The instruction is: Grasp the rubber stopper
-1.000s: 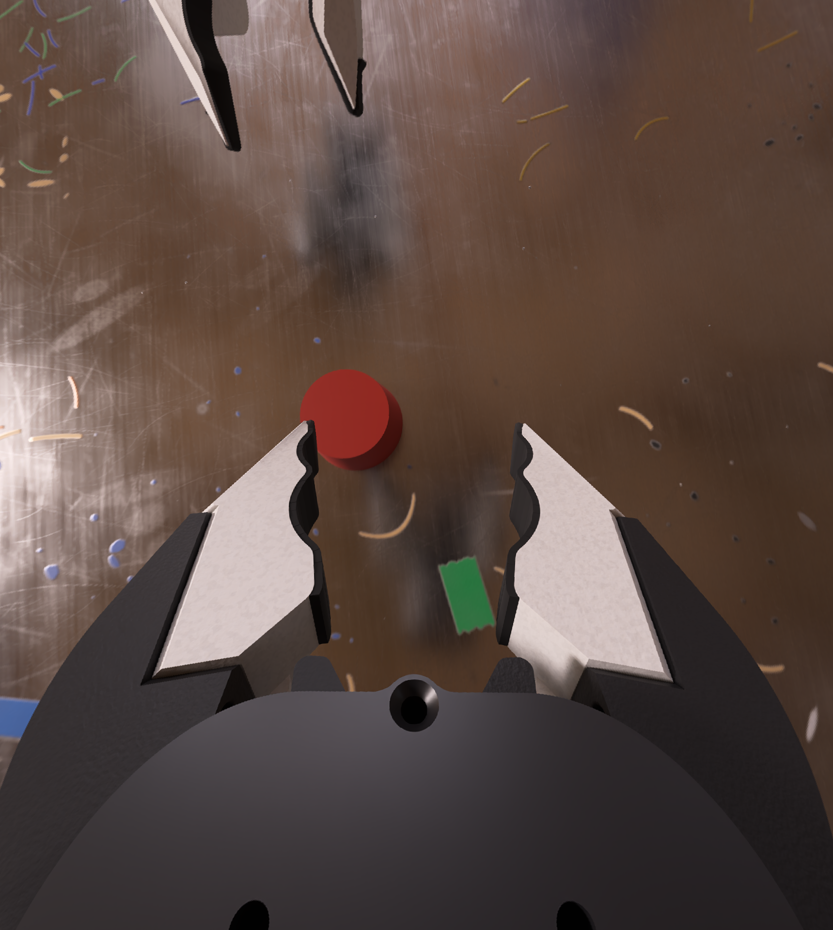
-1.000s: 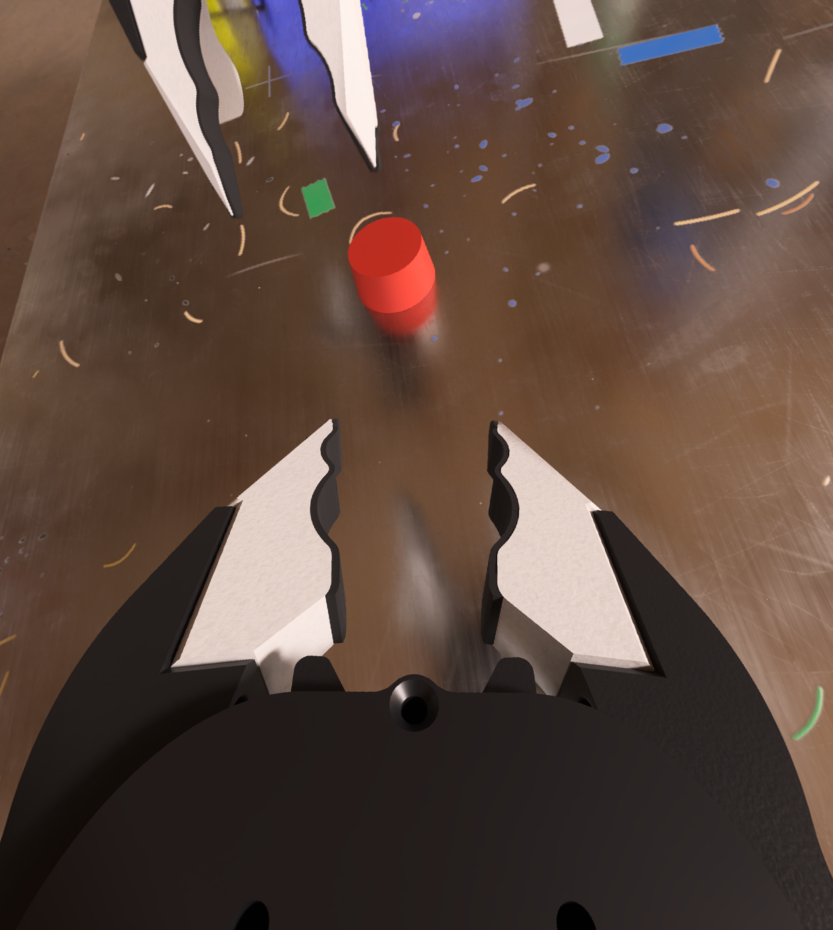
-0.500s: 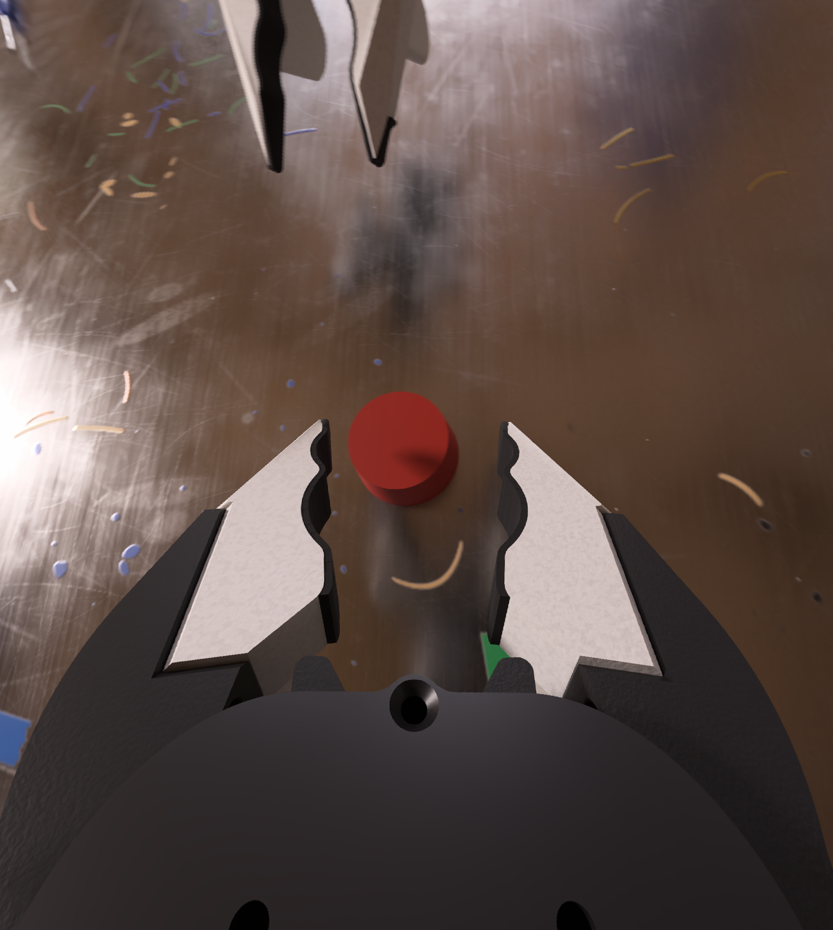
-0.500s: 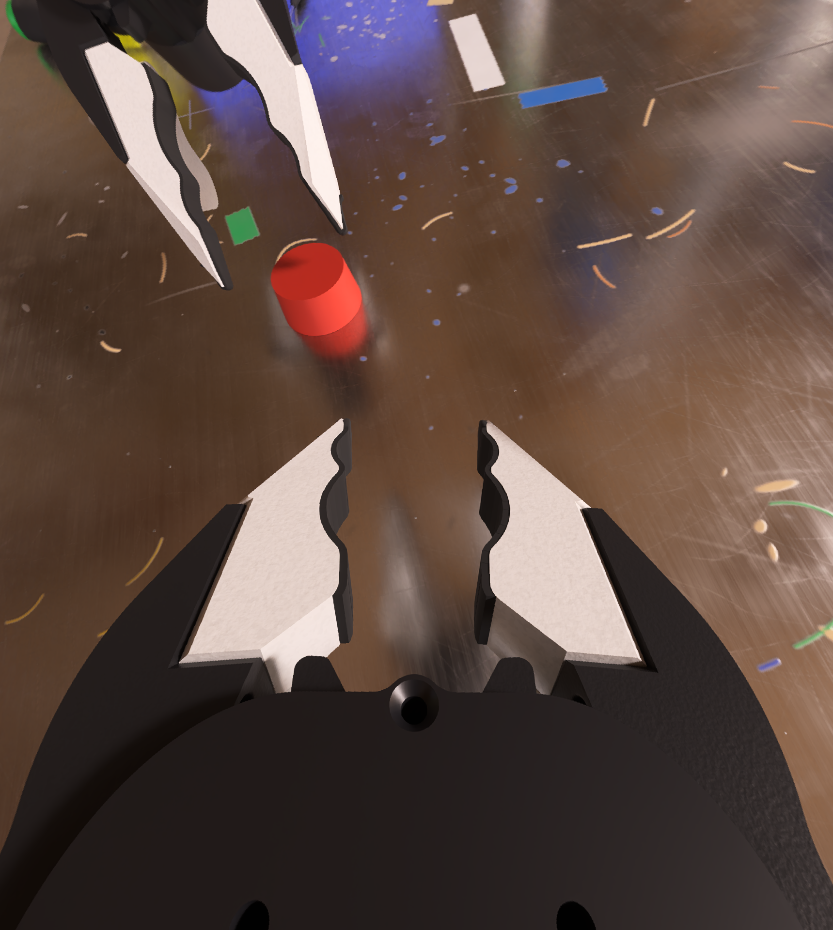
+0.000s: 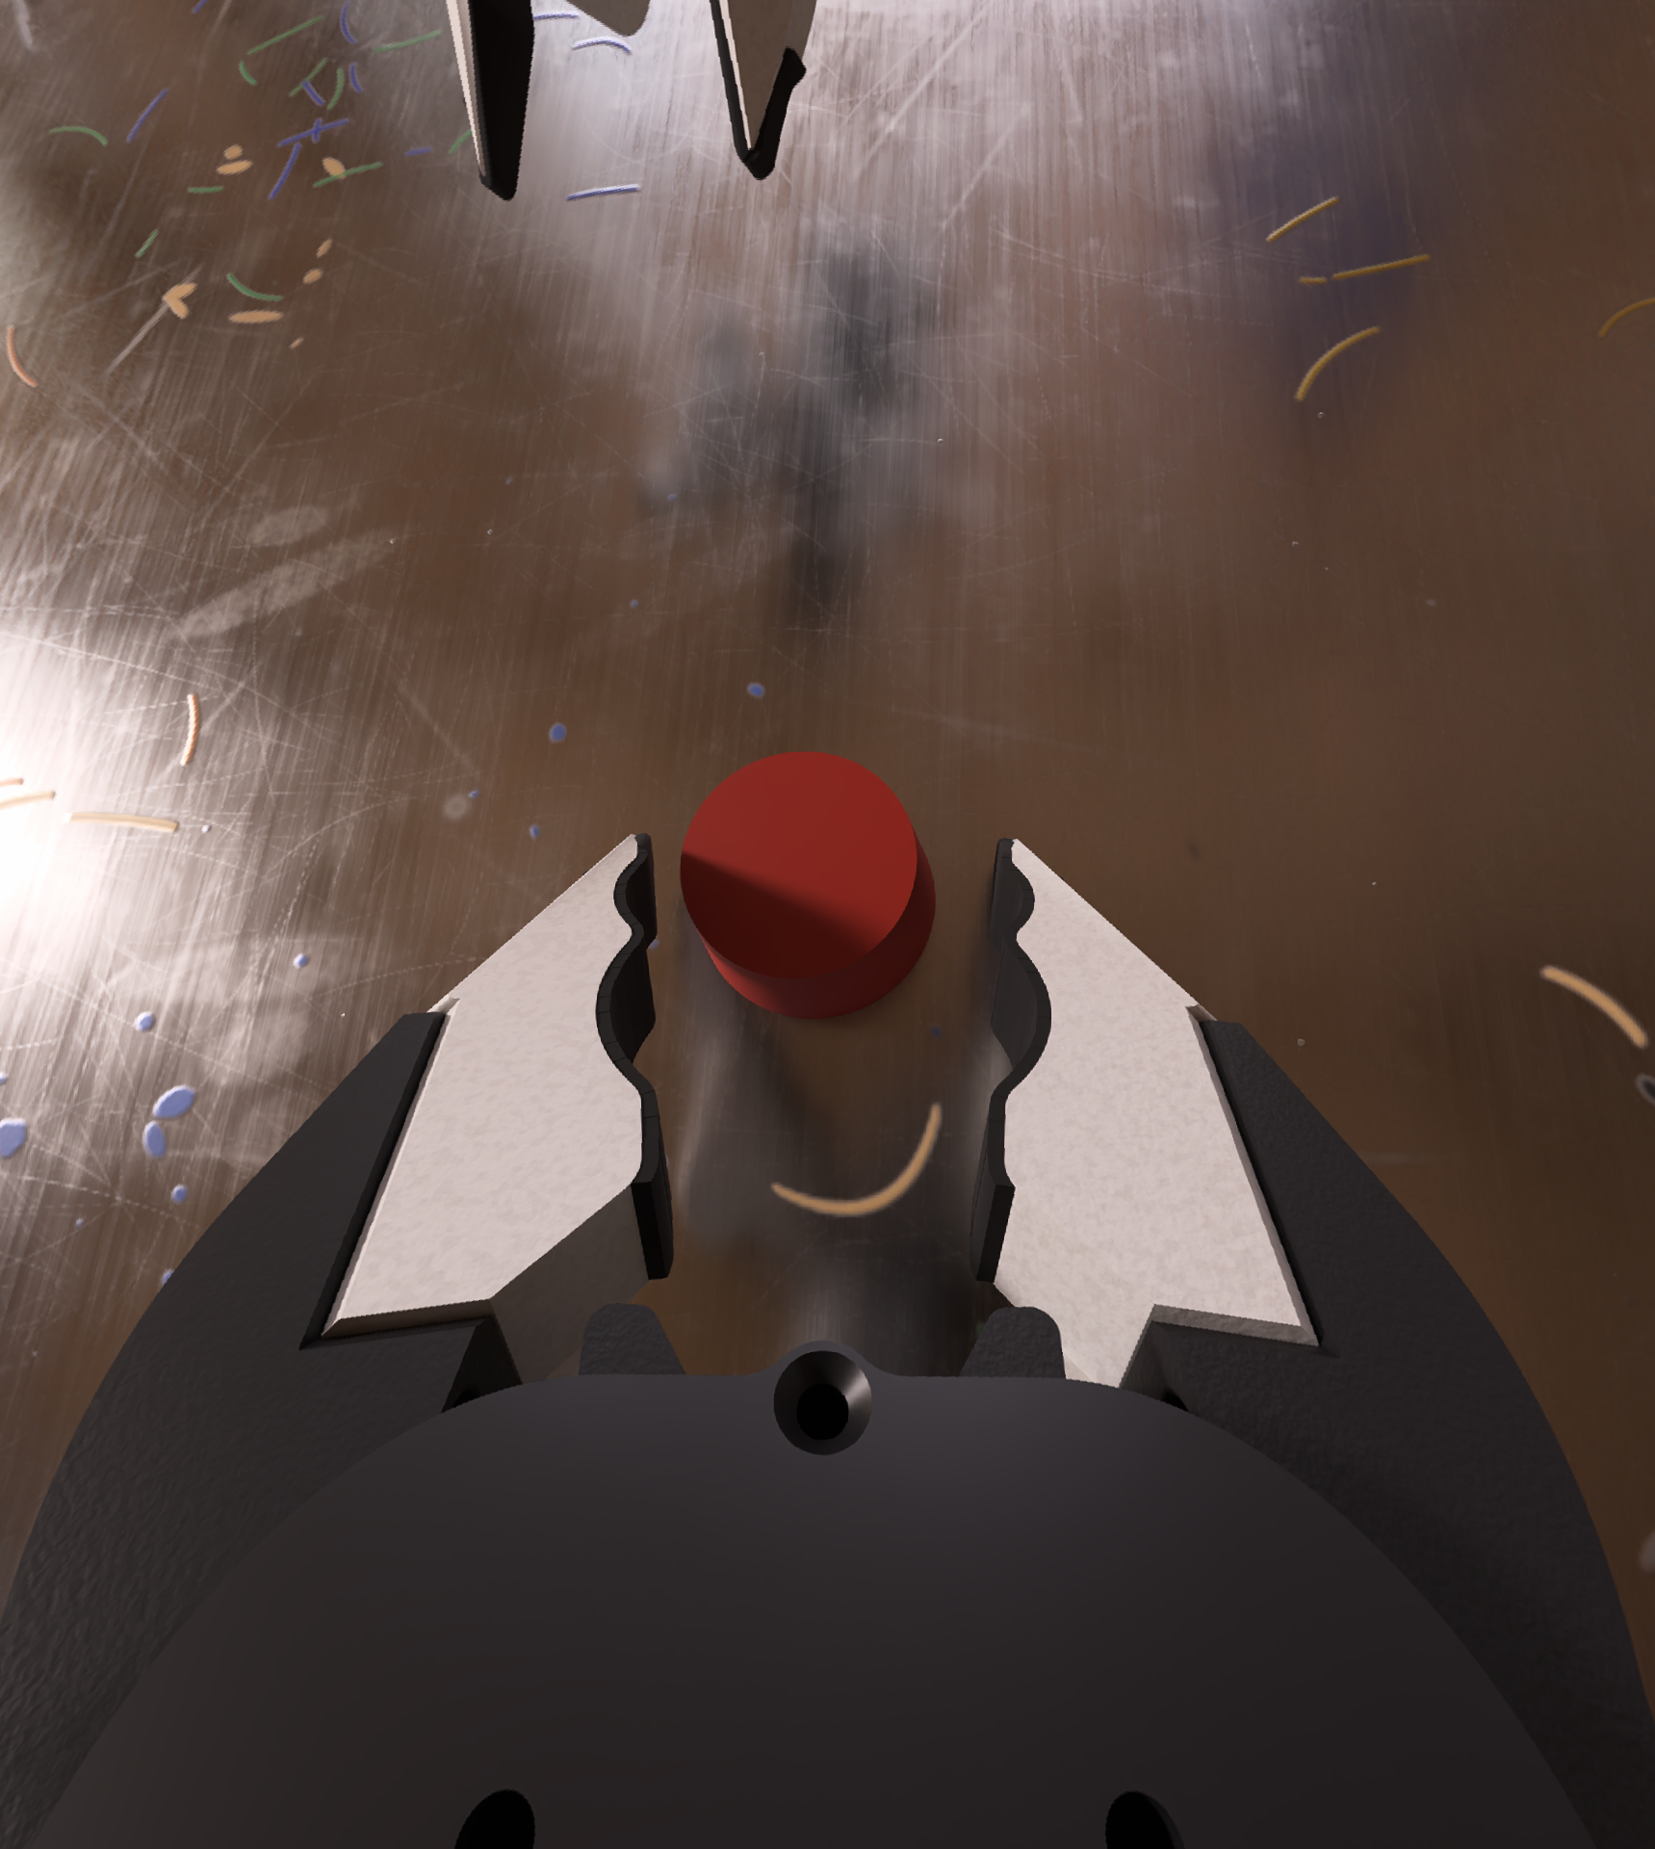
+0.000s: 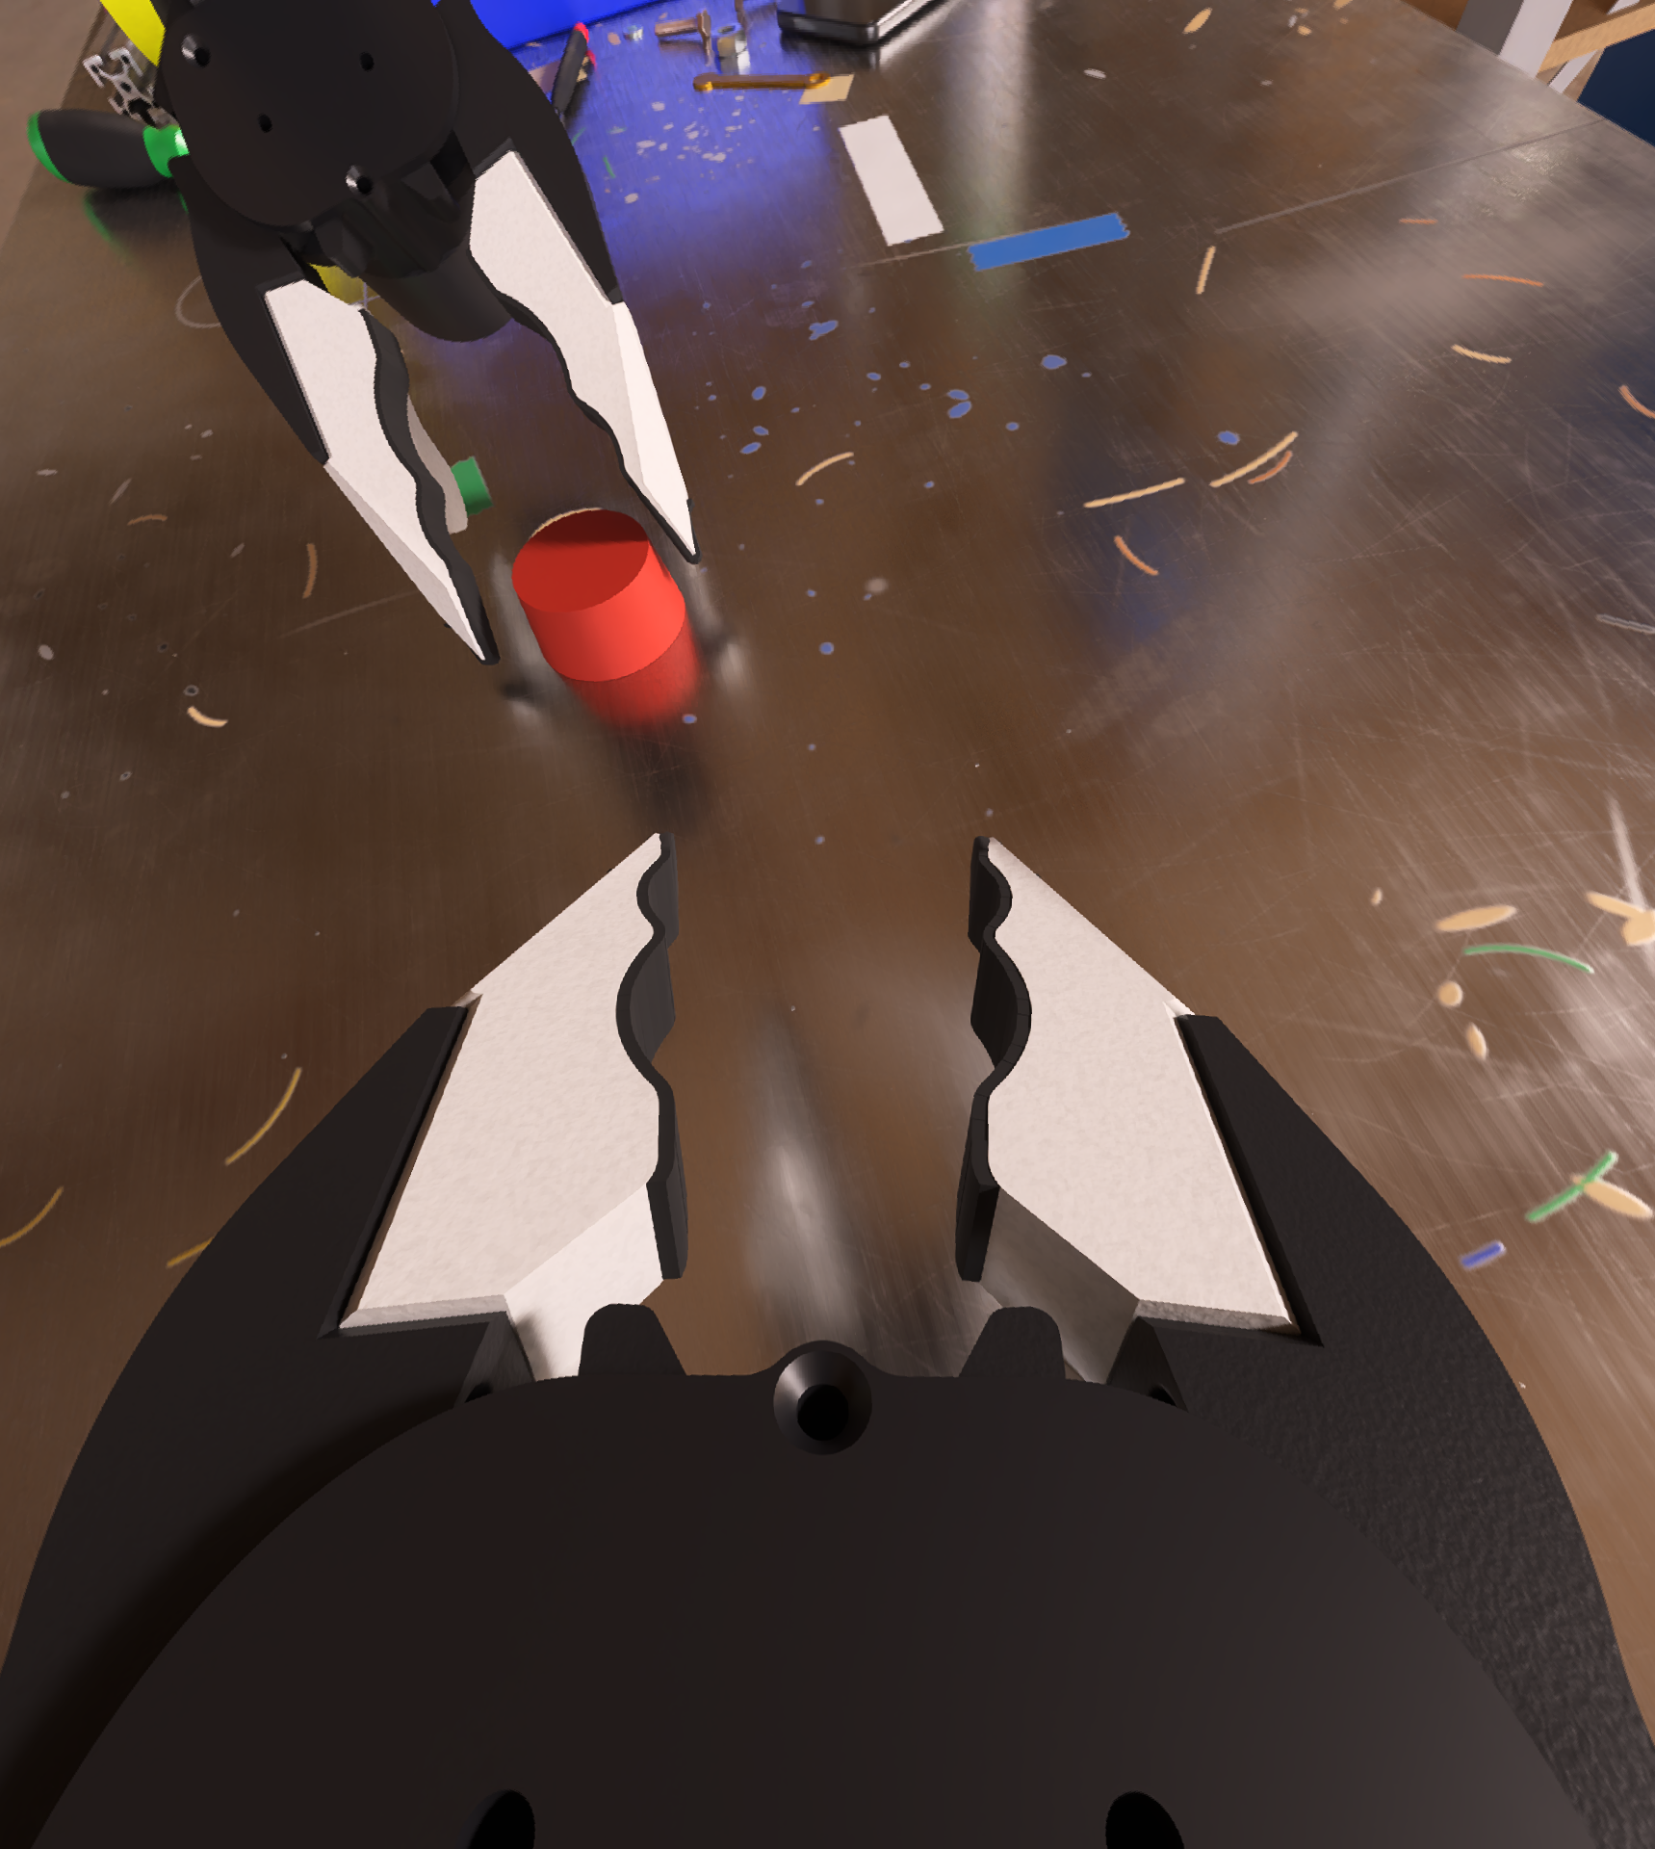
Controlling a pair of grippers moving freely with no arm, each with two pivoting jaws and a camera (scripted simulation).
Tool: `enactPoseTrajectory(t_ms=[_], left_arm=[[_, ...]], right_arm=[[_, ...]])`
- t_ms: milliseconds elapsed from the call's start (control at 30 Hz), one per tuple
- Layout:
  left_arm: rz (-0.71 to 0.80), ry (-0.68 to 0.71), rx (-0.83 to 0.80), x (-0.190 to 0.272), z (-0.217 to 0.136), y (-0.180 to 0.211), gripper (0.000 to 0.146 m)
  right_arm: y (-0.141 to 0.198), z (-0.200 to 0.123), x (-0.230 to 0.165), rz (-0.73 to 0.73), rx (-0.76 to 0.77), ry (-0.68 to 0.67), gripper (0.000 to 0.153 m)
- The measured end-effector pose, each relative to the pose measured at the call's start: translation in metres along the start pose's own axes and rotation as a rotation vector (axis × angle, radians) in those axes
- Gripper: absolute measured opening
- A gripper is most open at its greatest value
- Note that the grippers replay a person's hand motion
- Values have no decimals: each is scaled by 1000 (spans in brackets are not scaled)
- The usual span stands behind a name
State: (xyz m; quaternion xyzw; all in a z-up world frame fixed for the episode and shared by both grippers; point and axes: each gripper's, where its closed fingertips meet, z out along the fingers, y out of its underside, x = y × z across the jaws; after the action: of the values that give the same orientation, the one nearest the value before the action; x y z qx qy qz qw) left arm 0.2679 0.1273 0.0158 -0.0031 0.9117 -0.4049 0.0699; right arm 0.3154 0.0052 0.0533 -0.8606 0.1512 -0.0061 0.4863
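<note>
Rubber stopper (image 5: 806,880): short red cylinder standing upright on the scratched metal tabletop (image 5: 1303,700), flat face up, just ahead of the left gripper's fingertips.
Left gripper (image 5: 821,845): fingers spread wide, holding nothing; the tips flank the stopper on either side with a gap each way, no contact visible. The right wrist view shows the tips low beside the stopper's wall.
Right gripper (image 6: 821,840): fingers apart and empty, well back from the stopper, aimed roughly toward it.
Step in hand: judged to be the last of the approach before closing on the stopper.
Doing it well: push a little farther so the scalloped pads, not just the tips, face the round wall; keep the stopper centred; close evenly, since a one-sided touch could tip or roll it.
Surroundings: green chip (image 6: 471,482) and coloured flecks nearby.
</note>
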Motion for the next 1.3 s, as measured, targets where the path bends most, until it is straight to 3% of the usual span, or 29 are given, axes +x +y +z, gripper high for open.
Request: enactPoseTrajectory(t_ms=[633,800,900,1300], left_arm=[[1,-6,12,-2,1,0,66],[0,-21,2,-4,0,2,61],[-2,-38,-5,-7,-1,4,50],[-22,-61,-9,-14,-3,7,50]], right_arm=[[-2,-8,3,-23,41,10,58],[-1,-4,2,-24,37,7,56],[-2,-1,1,-31,36,5,56],[-6,-3,6,-56,51,47,56]])
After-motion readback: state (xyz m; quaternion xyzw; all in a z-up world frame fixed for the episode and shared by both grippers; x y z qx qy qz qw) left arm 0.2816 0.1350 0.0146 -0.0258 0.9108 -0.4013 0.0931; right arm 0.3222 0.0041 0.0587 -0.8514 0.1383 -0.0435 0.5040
